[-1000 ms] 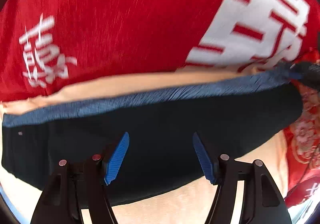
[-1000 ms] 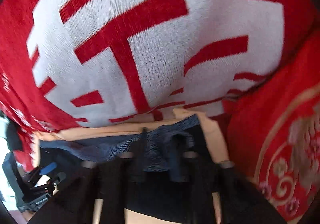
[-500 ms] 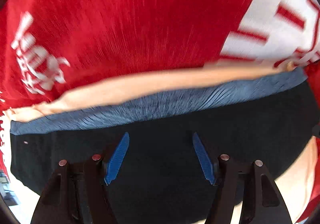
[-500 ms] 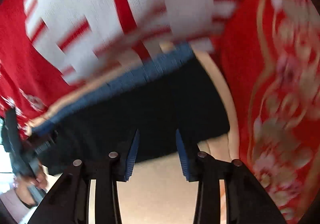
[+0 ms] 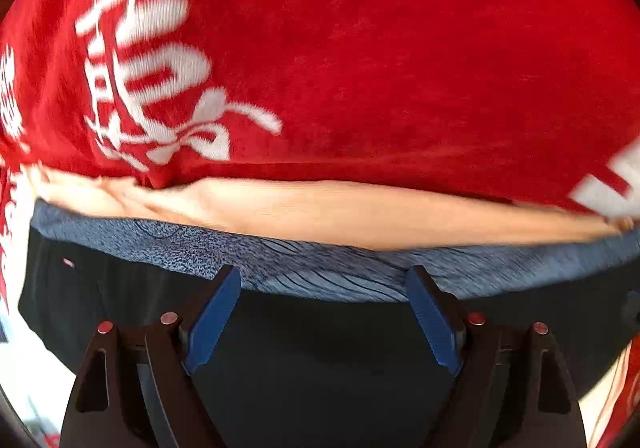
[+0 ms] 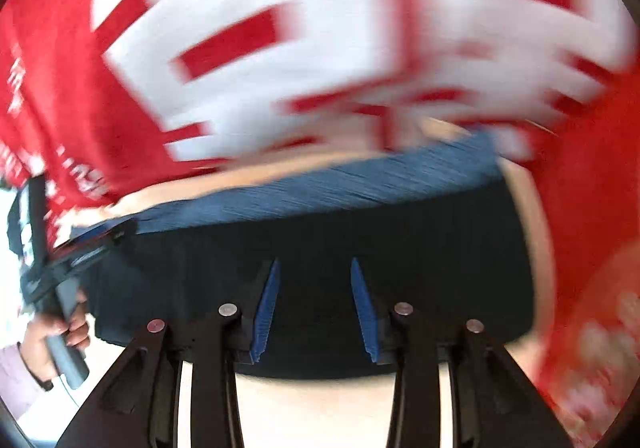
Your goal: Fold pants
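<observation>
Dark pants [image 5: 320, 360] with a blue-grey waistband [image 5: 120, 240] lie flat on a beige surface. My left gripper [image 5: 324, 276] points steeply down over them, its blue pads [image 5: 212, 320] reaching the waistband's near edge. Its jaws are opening, and nothing is pinched between them. In the right wrist view the same pants [image 6: 420, 248] and waistband [image 6: 360, 179] fill the middle. My right gripper [image 6: 314, 264] hovers over the dark cloth near its front edge, open with a moderate gap and no fabric between the pads. A hand [image 6: 56, 332] at the far left holds the other gripper's handle.
A red blanket with large white characters [image 5: 360, 67] lies just beyond the waistband, also blurred in the right wrist view [image 6: 320, 27]. A strip of beige surface [image 5: 360, 215] shows between them and in front of the pants [image 6: 312, 408]. Red patterned cloth [image 6: 592, 288] borders the right.
My left gripper moved in toward the waistband and its jaws spread wider. My right gripper let go of the waistband corner and now sits over the flat dark cloth.
</observation>
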Demonstrator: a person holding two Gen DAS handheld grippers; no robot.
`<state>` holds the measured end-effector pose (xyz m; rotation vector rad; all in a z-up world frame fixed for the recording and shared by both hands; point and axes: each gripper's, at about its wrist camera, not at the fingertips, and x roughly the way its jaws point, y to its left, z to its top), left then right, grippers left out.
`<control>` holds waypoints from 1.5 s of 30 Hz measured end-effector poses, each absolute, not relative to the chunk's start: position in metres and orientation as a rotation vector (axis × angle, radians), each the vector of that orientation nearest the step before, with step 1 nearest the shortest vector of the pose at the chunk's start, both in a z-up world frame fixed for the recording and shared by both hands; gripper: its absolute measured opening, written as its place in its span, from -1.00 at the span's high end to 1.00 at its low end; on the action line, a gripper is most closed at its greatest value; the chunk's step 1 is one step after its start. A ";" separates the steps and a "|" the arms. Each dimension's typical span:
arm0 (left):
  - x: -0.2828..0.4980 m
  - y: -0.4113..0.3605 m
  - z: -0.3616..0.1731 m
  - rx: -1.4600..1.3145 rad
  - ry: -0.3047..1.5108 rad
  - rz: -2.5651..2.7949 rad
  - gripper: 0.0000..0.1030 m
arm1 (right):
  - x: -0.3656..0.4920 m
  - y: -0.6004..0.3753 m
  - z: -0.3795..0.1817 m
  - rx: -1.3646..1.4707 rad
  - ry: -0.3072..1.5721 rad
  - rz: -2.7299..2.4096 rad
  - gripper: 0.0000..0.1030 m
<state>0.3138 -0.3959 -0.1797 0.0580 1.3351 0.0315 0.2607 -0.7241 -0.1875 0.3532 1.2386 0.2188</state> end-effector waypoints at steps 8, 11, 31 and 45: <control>0.324 -0.374 -0.199 0.092 1.310 0.074 -0.67 | 0.311 -0.715 -0.223 0.206 1.210 0.116 0.27; 0.318 -0.352 -0.191 0.069 1.331 0.104 -0.67 | 0.304 -0.759 -0.218 0.298 1.223 0.026 0.21; 0.207 -0.177 -0.174 0.104 1.399 0.106 -0.67 | 0.146 -0.517 -0.227 0.872 1.408 0.567 0.13; 0.225 -0.089 -0.203 0.190 1.321 0.042 -0.75 | 0.153 -0.450 -0.260 1.053 1.361 0.459 0.85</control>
